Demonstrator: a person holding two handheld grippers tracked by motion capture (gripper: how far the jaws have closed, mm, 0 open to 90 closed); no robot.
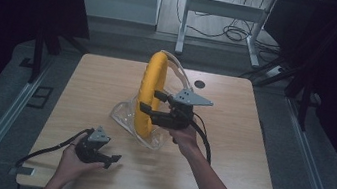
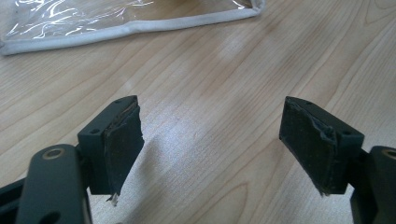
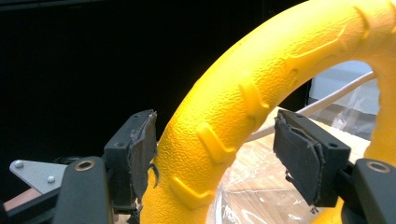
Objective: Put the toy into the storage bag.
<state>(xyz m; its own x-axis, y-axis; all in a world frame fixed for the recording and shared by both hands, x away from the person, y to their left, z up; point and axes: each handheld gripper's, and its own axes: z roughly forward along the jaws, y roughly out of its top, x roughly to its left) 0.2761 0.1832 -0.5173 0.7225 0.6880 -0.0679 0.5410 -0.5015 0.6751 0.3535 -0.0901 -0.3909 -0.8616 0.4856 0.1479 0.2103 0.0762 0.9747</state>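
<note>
high view dim, dark edges | gripper views bright, sharp | glare on plastic (image 2: 70, 18)

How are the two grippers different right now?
The right gripper is raised beside the upright yellow ring, its jaws around the ring; the left gripper sits low at the near table edge with nothing between its jaws. In the right gripper view one pad touches the ring and the other stands apart. Both are black, hand-held and open.

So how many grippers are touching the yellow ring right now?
1: the right gripper straddles the yellow ring, one pad touching it. The left gripper sits apart on the table.
</note>
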